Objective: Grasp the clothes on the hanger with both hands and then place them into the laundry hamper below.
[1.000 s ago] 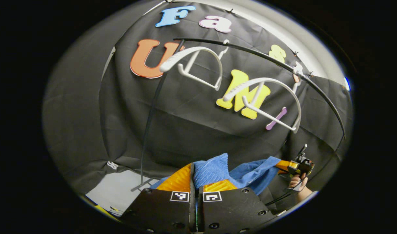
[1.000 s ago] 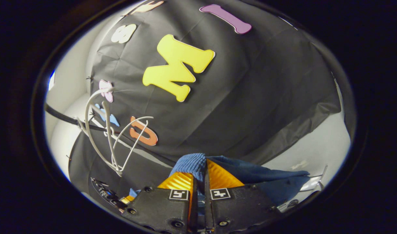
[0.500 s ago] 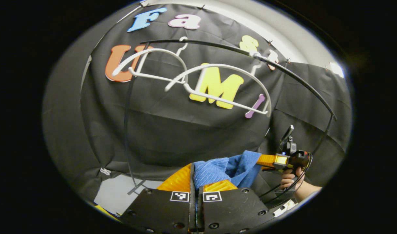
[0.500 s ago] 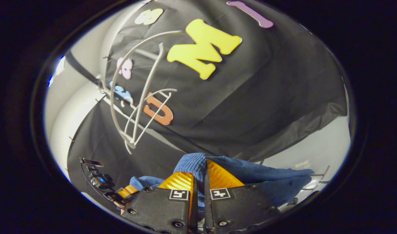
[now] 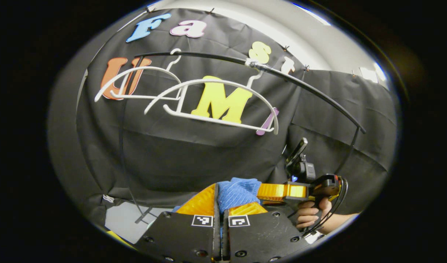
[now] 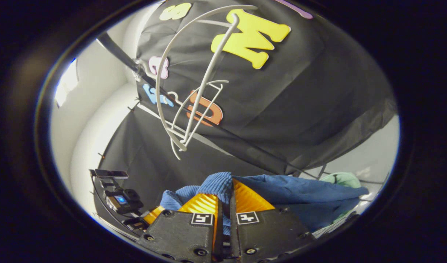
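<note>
Right up close, the left gripper (image 5: 221, 199) has its two fingers clamped together on a bunched fold of the blue garment (image 5: 238, 190), ribbed cloth bulging up between them. Same story on the other side: the right gripper (image 6: 228, 197) is pinched tight on another fold of the blue garment (image 6: 281, 190), and from there the cloth spills away to one side in a loose drape. So the garment hangs between the two grippers, off the hangers, with the two grippers close together. In the left gripper view the right gripper (image 5: 278, 190) sits just beside the fold, a hand (image 5: 311, 215) wrapped round its handle. This looks soft and light, corduroy-like, nothing stiff about it; I'd say it will sag and fold wherever it isn't held, so a bunched ridge deep between the fingers, as both have now, is the safe hold, better than a thin edge that could slide out. A bit farther off, something pale green (image 6: 342, 179) peeks past the blue cloth; I can't tell what it is, and the hamper I can't make out. Beyond that, two white hangers (image 5: 208, 106) dangle bare from the dark rail (image 5: 300, 82), with the black cloth wall (image 5: 194, 157) behind. The lowering into the hamper looks like the step in hand.
</note>
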`<act>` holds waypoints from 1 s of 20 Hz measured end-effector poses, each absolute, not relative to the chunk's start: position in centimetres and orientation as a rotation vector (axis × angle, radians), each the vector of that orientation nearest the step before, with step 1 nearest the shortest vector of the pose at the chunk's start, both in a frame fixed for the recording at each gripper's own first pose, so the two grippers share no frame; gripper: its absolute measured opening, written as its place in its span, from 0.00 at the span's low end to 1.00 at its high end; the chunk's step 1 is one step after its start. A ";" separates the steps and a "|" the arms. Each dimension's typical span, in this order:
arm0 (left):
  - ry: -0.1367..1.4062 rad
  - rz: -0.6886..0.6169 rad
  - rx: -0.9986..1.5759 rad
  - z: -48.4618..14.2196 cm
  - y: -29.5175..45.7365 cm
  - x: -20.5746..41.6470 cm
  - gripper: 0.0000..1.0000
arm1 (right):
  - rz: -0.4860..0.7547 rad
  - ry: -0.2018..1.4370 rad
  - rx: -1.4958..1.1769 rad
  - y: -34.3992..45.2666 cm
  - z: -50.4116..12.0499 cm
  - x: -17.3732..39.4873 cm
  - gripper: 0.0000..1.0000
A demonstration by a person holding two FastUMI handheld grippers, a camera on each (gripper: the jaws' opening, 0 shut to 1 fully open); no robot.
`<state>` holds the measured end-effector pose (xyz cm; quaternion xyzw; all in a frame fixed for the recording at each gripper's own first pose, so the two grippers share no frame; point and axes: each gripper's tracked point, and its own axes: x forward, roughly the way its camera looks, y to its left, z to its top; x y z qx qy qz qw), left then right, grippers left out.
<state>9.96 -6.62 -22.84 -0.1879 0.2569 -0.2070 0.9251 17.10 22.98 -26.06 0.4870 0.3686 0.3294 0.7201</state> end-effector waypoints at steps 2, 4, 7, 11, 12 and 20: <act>0.515 -0.422 -0.393 -22.4 -6.4 9.9 0.02 | 0.730 0.811 1.140 23.0 -26.0 17.2 0.10; 0.522 -0.412 -0.397 -23.1 -6.3 10.1 0.02 | 0.706 0.816 1.172 22.7 -27.1 17.9 0.10; 0.568 -0.378 -0.403 -26.0 -5.6 10.0 0.02 | 0.649 0.856 1.165 22.2 -30.2 18.4 0.11; 0.653 -0.324 -0.420 -30.5 -5.0 10.0 0.01 | 0.589 0.946 1.120 22.0 -34.6 18.3 0.11; 0.676 -0.313 -0.420 -31.7 -4.8 9.8 0.01 | 0.578 0.970 1.103 22.0 -35.9 18.3 0.10; 0.852 -0.202 -0.413 -40.8 -2.7 8.1 0.02 | 0.440 1.157 0.904 22.5 -44.8 18.6 0.11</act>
